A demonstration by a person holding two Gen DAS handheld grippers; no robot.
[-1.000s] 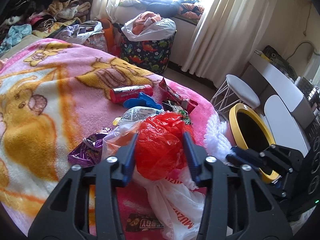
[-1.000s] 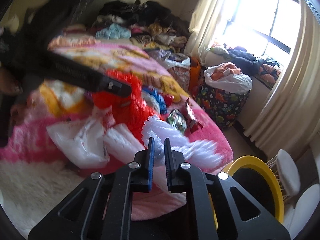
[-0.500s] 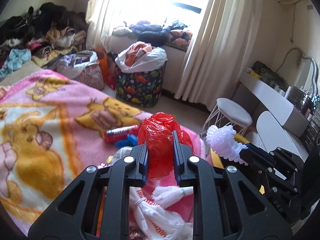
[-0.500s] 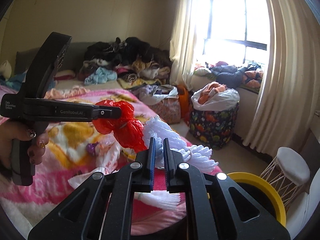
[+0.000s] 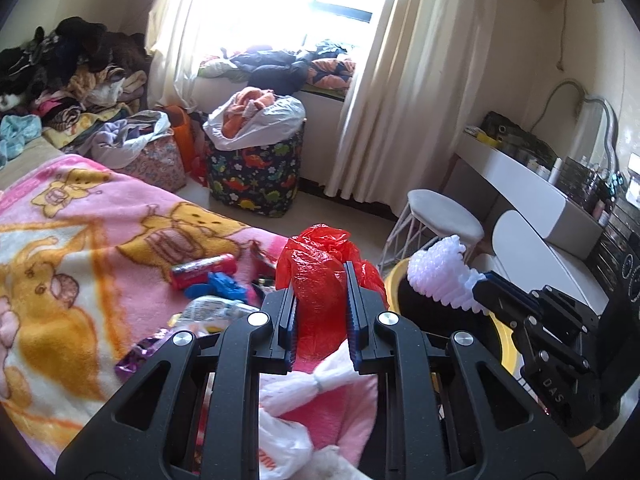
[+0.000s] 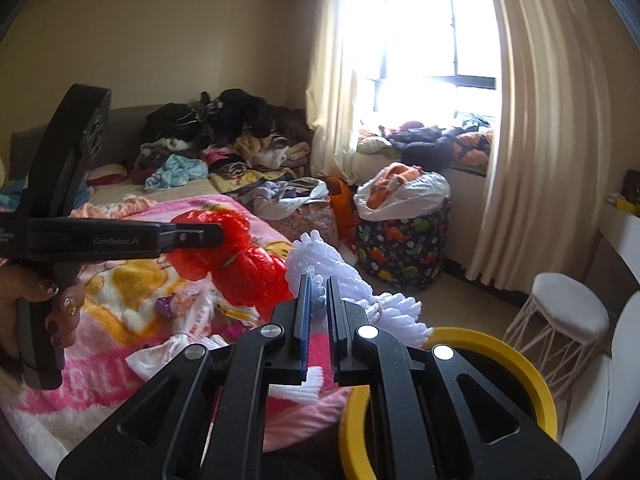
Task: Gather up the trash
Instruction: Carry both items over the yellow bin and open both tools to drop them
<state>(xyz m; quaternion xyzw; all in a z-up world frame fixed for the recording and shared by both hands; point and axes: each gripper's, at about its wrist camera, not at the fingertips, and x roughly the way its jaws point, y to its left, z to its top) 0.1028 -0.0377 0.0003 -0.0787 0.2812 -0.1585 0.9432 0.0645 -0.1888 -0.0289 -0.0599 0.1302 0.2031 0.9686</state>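
Red plastic bag (image 5: 320, 292), white foam netting (image 5: 440, 276), yellow-rimmed bin (image 6: 500, 352), pink cartoon-bear blanket (image 5: 80, 248)

Left gripper (image 5: 320, 304): jaws closed in from wide apart onto the red bag (image 5: 320, 280) and clamped it; bag rose off the blanket (image 5: 80, 240) with the gripper and hung clear of the wrappers below.
Right gripper (image 6: 316, 304): rose with the white foam net (image 6: 348, 280) pinched; net left the bedding and came over the yellow-rimmed bin (image 6: 520, 364), just right of the red bag.
Both views tipped up from bed toward the window.
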